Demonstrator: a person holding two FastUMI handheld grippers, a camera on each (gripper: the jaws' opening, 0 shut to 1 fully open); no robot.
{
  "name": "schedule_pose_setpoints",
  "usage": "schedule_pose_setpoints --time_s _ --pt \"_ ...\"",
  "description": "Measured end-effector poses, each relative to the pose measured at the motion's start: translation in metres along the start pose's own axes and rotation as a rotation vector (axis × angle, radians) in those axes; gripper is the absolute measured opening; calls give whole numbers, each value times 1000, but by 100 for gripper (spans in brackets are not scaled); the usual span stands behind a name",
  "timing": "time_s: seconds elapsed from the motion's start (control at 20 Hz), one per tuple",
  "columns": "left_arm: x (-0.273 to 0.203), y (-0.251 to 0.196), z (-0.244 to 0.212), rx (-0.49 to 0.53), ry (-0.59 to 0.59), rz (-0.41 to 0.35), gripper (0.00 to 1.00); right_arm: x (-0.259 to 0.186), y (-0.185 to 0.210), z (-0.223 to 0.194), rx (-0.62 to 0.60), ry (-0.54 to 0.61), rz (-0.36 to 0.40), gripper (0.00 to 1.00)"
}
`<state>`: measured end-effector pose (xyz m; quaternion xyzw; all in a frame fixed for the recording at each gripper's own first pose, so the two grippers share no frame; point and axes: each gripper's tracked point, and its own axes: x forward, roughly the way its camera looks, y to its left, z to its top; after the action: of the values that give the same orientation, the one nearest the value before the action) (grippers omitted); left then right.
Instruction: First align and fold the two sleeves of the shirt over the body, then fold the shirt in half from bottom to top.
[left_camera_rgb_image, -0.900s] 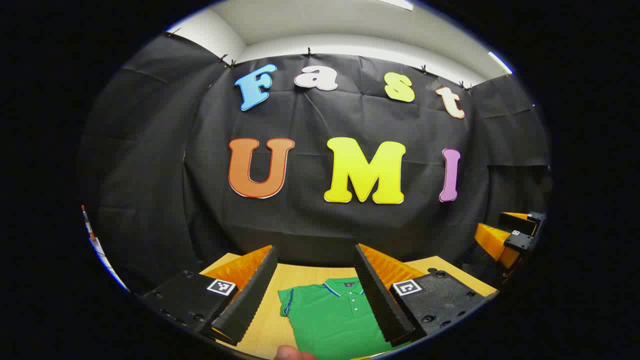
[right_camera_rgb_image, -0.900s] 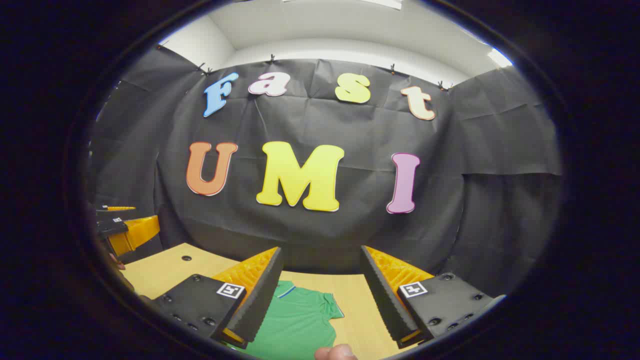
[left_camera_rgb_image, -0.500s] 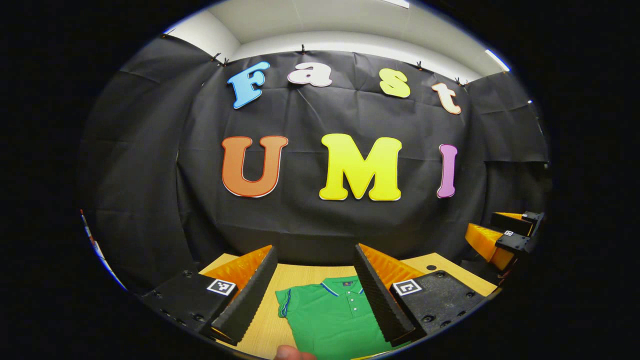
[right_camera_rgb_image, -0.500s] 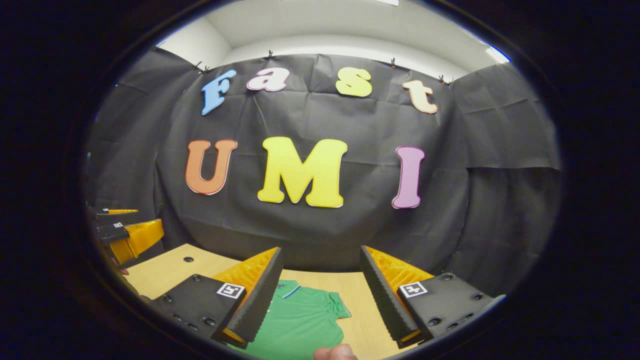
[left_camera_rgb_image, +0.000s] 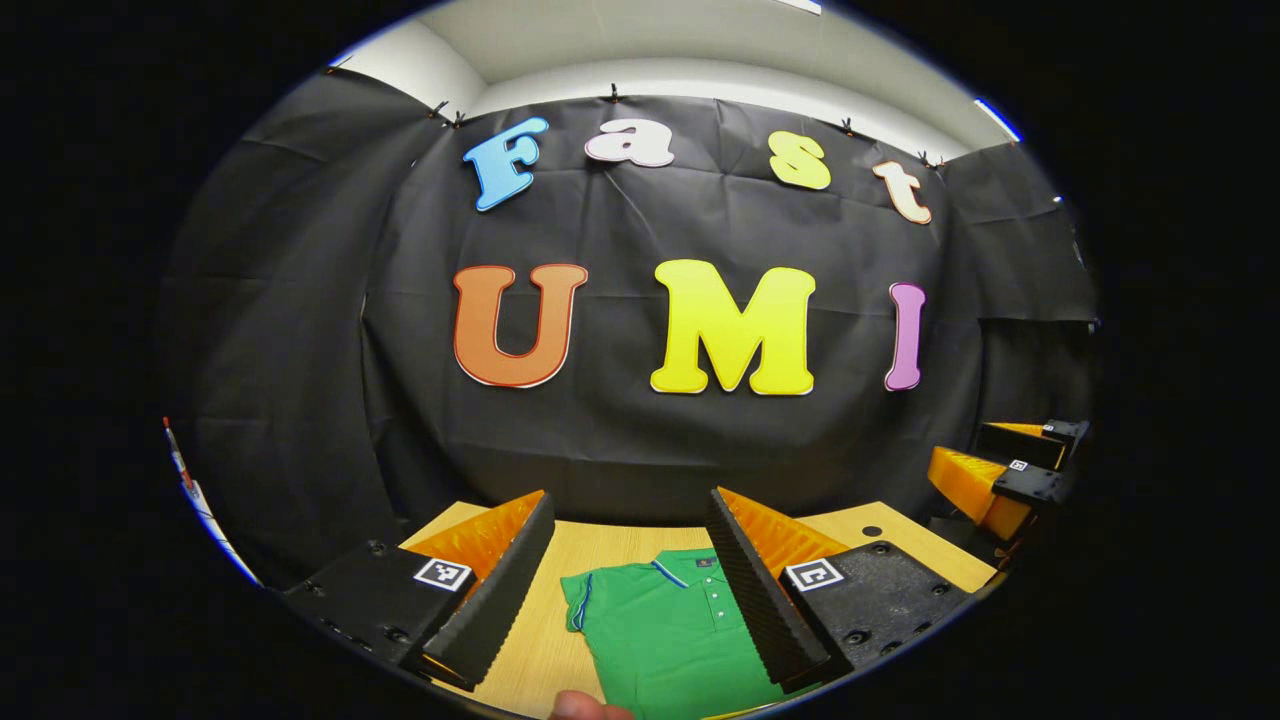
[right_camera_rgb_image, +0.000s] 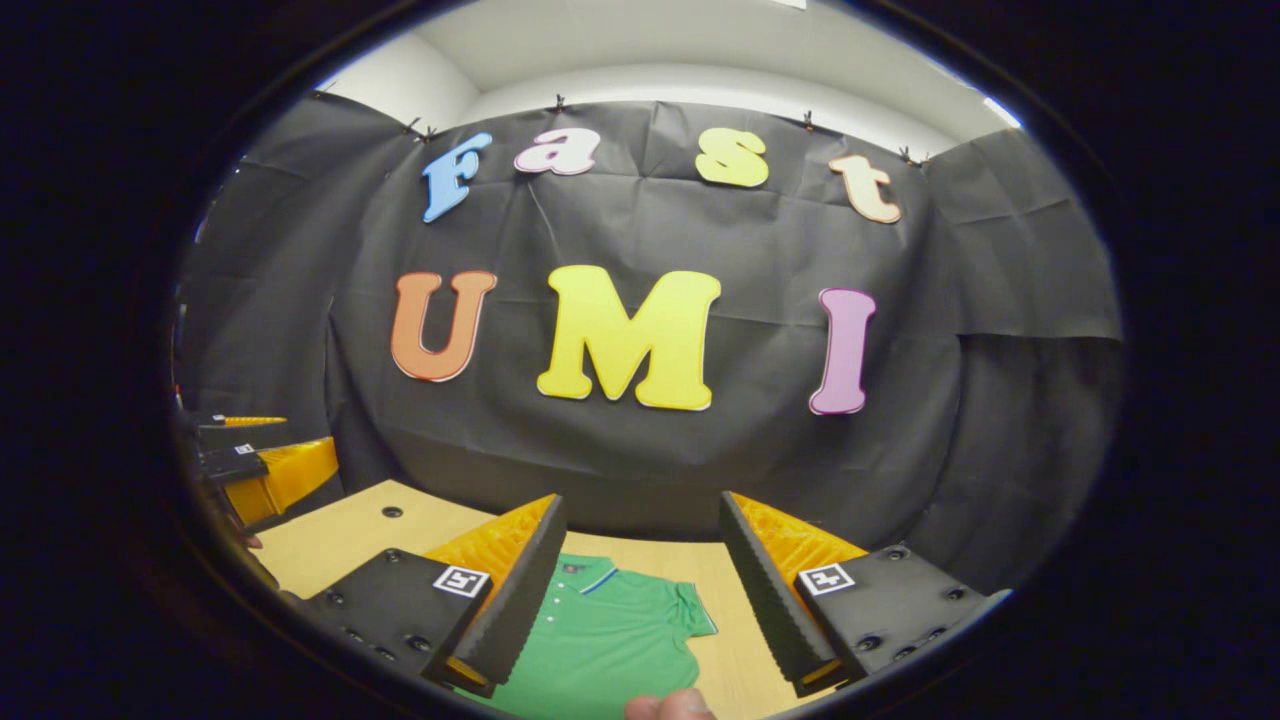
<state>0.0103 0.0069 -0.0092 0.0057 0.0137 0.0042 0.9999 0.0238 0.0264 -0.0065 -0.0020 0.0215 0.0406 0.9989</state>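
Left gripper (left_camera_rgb_image: 630, 575) hangs above wooden table (left_camera_rgb_image: 560, 550), fingers spread wide, nothing gripped, guess it's lining up on left sleeve (left_camera_rgb_image: 577, 600). Green polo shirt (left_camera_rgb_image: 665, 630) flat on table, collar far, hem near, laid out ready to fold. Right gripper (right_camera_rgb_image: 645, 575) likewise agape, empty, over right sleeve (right_camera_rgb_image: 695, 615). Folding not started, looks like.

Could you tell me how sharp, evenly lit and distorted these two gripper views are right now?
Left gripper view: sharp, evenly lit, no glare; fisheye bends the wooden table edge; the green polo shirt is crisp between the open left gripper fingers. Right gripper view: equally sharp, soft shadows only, strong barrel curve at the rim; the right gripper is open above the shirt.
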Motion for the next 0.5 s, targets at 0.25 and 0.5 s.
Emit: schedule_pose_setpoints --time_s 0.25,0.5 --pt "5 2 -2 3 11 7 98 16 -7 1 6 12 29 96" --pt "10 1 -11 2 46 27 98 58 -30 -23 2 91 54 94"
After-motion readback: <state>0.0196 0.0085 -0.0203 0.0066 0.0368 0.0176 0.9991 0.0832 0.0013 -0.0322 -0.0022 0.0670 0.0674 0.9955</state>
